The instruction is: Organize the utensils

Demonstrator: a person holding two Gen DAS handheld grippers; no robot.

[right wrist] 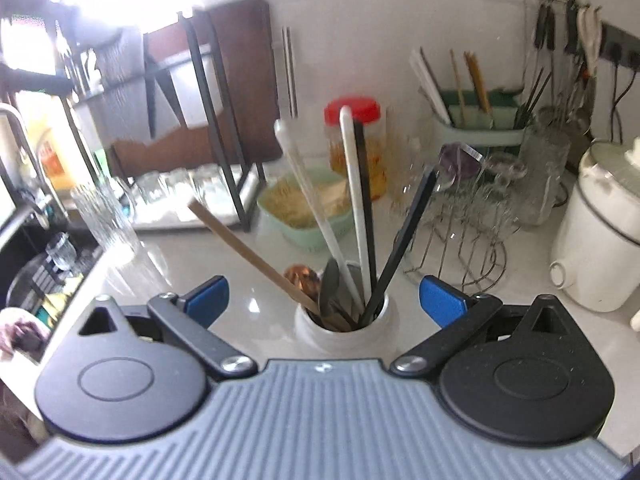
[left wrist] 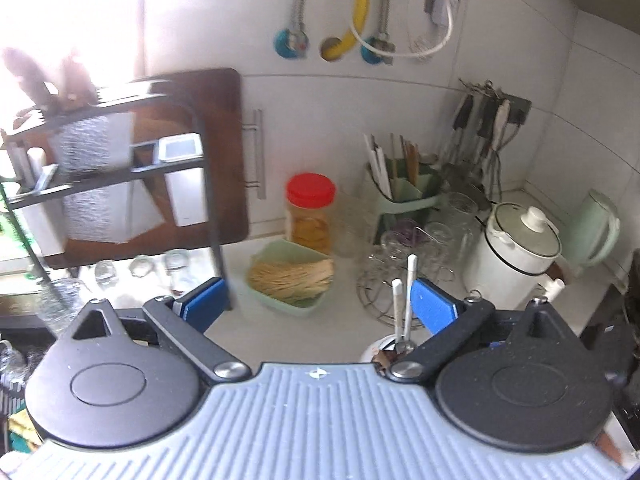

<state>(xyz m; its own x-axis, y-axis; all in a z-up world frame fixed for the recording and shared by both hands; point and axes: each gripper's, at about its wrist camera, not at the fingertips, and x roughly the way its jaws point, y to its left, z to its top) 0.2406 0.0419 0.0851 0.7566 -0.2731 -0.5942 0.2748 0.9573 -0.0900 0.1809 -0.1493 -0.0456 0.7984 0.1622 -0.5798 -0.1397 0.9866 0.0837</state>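
Standing spread wide, the right tongs [right wrist: 324, 298] are seen with nothing pinched between the blue pads, and the left tongs [left wrist: 316, 300] are likewise spread and empty. Just ahead of the right tongs, a white holder [right wrist: 347, 330] is set on the pale worktop [right wrist: 248, 304]. Several utensils are stood in it, handles up: a wooden-handled one [right wrist: 248, 250] leaning left, two white-handled ones [right wrist: 354, 200], two black-handled ones [right wrist: 404, 240], with spoon bowls [right wrist: 330, 288] visible at the rim. In the left wrist view only the holder's rim [left wrist: 380, 346] and two white handles [left wrist: 402, 306] are shown, near the right-hand pad. Beyond the holder, a green dish [right wrist: 308, 208] of pale sticks is placed, and a wire rack [right wrist: 472, 240] of glasses is beside it. Further back, a red-lidded jar [right wrist: 354, 144] and a green caddy [right wrist: 480, 128] of chopsticks are positioned against the wall. A white pot [right wrist: 600, 236] is located at the right.
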